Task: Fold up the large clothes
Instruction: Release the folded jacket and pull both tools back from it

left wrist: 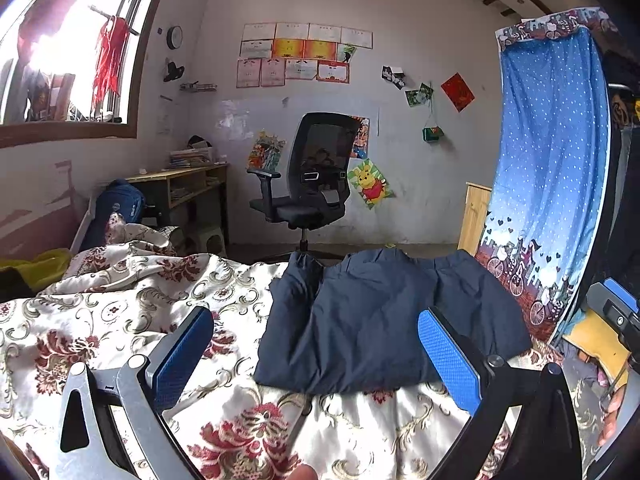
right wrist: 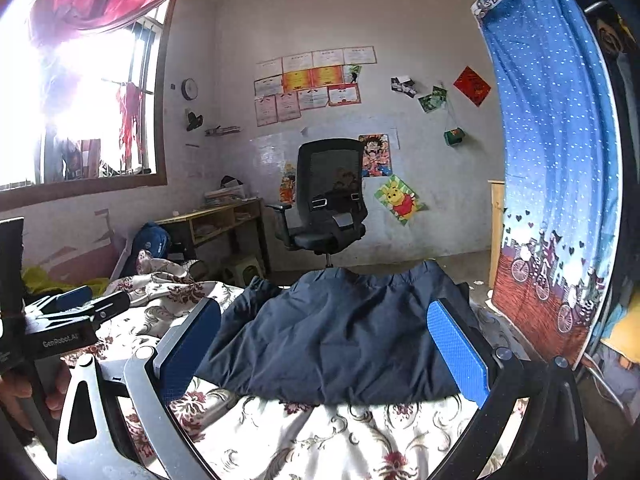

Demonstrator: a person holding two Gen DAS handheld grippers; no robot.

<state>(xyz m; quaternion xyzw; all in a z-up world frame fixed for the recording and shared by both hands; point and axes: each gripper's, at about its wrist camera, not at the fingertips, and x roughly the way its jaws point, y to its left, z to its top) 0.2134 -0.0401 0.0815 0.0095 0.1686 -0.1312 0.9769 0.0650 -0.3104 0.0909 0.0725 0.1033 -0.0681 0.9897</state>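
A dark navy garment (left wrist: 380, 320) lies folded into a rough rectangle on the floral bedspread (left wrist: 120, 312), its gathered waistband at the far edge. My left gripper (left wrist: 316, 344) hovers open above the near left part of it, with nothing between its blue pads. In the right wrist view the same navy garment (right wrist: 340, 340) fills the middle, and my right gripper (right wrist: 324, 340) is open just in front of its near edge, empty. The left gripper's body (right wrist: 60, 320) shows at the left edge there, held by a hand.
A black office chair (left wrist: 308, 184) stands beyond the bed by the far wall. A wooden desk (left wrist: 184, 188) and a blue backpack (left wrist: 120, 204) are at the back left. A blue dotted curtain (left wrist: 552, 168) hangs close on the right. Rumpled bedding (left wrist: 132, 240) piles up at the left.
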